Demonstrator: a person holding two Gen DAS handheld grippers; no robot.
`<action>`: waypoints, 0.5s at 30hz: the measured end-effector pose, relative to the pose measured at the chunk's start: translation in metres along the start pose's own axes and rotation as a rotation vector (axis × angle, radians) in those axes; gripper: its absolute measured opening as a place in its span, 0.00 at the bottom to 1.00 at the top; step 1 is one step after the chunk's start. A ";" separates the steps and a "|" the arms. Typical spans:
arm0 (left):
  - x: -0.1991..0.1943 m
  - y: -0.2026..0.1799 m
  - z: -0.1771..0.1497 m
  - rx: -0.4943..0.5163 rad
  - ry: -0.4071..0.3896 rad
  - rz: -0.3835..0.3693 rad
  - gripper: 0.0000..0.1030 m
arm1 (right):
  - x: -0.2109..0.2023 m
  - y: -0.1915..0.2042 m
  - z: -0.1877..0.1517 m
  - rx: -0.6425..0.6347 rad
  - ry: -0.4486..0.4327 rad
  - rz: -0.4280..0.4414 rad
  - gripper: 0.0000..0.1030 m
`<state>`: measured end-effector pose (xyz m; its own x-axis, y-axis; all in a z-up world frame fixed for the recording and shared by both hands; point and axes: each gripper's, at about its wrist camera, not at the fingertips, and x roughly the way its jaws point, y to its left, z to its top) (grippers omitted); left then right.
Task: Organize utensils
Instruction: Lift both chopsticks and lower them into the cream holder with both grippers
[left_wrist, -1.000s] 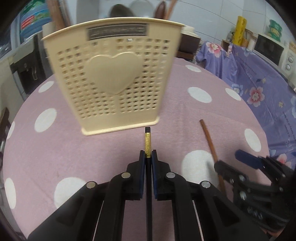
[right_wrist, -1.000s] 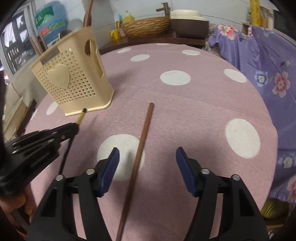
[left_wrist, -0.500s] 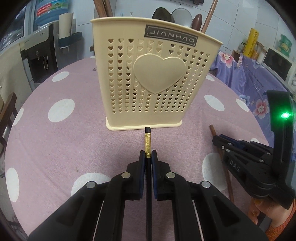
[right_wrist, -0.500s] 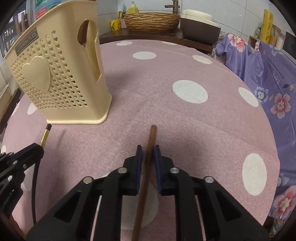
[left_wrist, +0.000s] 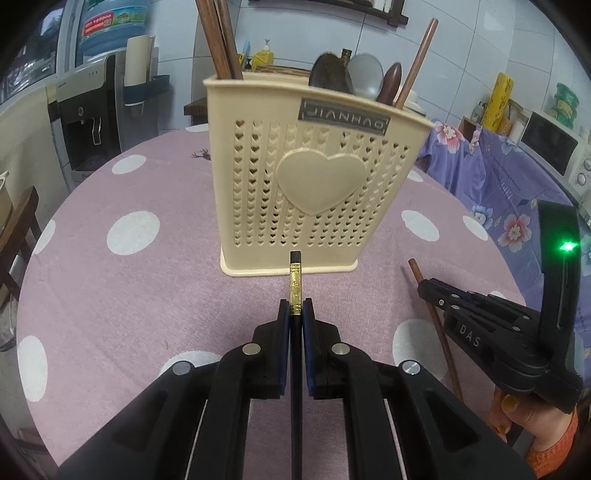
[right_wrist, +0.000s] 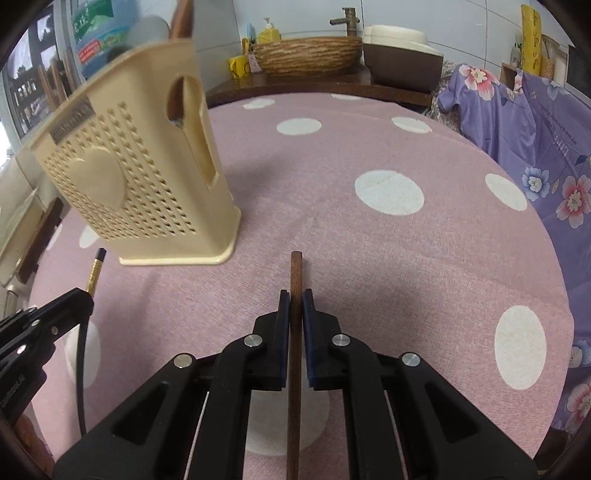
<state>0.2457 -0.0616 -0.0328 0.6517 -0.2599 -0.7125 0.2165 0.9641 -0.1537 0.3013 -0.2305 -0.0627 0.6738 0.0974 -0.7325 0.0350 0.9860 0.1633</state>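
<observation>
A cream utensil holder with a heart and small holes stands on the pink dotted table; it also shows in the right wrist view. Several utensils stick out of its top. My left gripper is shut on a black chopstick with a gold band, its tip near the holder's base. My right gripper is shut on a brown wooden chopstick, to the right of the holder. The right gripper shows in the left wrist view, the left gripper in the right wrist view.
The round table has a pink cloth with white dots. A purple flowered cloth covers furniture on the right. A water dispenser stands at the far left. A woven basket sits on a counter behind.
My right gripper closed on the brown chopstick, which lay between its open jaws a second ago. My left gripper has lifted with the black chopstick, so the holder's top and utensils now show.
</observation>
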 end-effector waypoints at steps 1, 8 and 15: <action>-0.004 0.001 0.001 -0.006 -0.011 -0.007 0.08 | -0.006 0.000 0.000 0.004 -0.016 0.017 0.08; -0.050 0.002 0.012 -0.027 -0.128 -0.052 0.08 | -0.070 -0.001 0.007 0.002 -0.165 0.136 0.08; -0.096 -0.002 0.025 -0.022 -0.252 -0.081 0.08 | -0.146 -0.002 0.012 -0.041 -0.333 0.212 0.07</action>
<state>0.2012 -0.0401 0.0531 0.7942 -0.3389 -0.5044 0.2615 0.9399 -0.2198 0.2118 -0.2482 0.0522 0.8656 0.2569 -0.4297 -0.1556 0.9539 0.2568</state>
